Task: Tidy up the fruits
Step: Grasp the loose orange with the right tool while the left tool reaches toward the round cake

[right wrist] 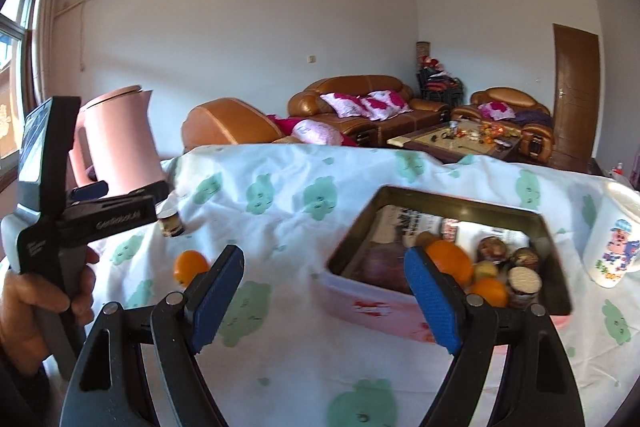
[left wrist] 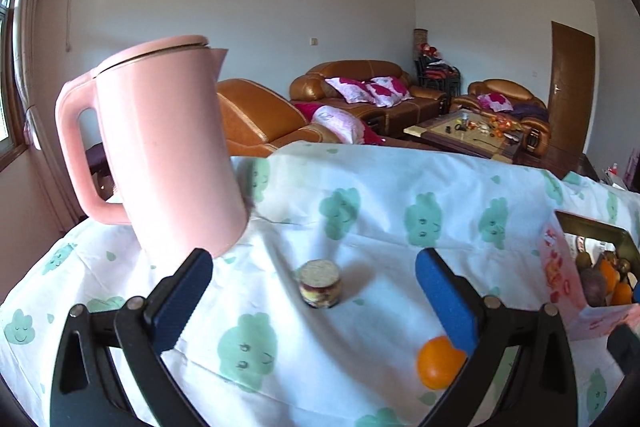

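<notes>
Left wrist view showed the left gripper spread wide and empty above the tablecloth, a small jar between its fingers, a loose orange by the right finger, the pink kettle behind. The right gripper, also wide apart and empty, hovered before the tin box of fruit, a cartoon mug to its right.

beyond the left gripper's matt black plastic frames and rough-textured blue pads stands a smooth matt pink plastic kettle on a soft, creased cotton-like cloth. just past the right gripper the box has a dull brassy metal rim, printed paper lining, and a glossy-skinned orange inside.
</notes>
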Demonstrator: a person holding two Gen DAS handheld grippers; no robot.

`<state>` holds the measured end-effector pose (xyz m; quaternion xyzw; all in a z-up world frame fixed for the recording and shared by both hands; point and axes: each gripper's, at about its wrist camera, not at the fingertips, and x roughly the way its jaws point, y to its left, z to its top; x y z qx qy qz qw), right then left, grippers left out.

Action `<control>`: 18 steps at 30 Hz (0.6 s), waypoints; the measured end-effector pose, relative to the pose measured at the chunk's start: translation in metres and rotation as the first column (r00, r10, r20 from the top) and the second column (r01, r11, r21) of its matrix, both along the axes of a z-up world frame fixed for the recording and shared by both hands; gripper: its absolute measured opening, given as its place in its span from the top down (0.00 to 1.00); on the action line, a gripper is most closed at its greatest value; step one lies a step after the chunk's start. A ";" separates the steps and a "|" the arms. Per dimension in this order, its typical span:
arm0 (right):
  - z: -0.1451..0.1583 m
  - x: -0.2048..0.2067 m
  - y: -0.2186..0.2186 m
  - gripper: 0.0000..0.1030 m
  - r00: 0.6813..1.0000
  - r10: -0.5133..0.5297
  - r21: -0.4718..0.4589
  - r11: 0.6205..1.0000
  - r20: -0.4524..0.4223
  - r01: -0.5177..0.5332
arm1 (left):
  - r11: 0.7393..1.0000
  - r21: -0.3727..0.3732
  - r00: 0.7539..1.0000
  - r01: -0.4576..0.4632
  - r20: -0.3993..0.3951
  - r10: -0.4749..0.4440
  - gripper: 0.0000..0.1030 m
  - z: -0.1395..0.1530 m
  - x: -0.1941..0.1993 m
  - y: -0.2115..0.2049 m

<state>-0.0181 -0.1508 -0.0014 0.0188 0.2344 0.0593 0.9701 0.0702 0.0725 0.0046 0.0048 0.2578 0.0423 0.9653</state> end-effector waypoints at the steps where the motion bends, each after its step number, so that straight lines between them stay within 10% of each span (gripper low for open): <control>1: -0.003 0.006 0.011 0.19 0.999 0.035 -0.001 0.999 -0.023 -0.035 | 1.000 0.001 1.000 -0.023 -0.007 0.023 0.00 -0.001 0.004 0.009; 11: -0.033 0.064 0.112 0.21 0.934 0.244 -0.049 0.963 -0.261 -0.265 | 0.988 -0.046 0.986 -0.146 -0.083 0.141 0.00 -0.010 0.030 0.071; 18: -0.054 0.087 0.123 0.51 0.894 0.226 0.009 0.970 -0.387 -0.241 | 0.986 -0.059 0.983 -0.159 -0.102 0.152 0.00 -0.015 0.037 0.076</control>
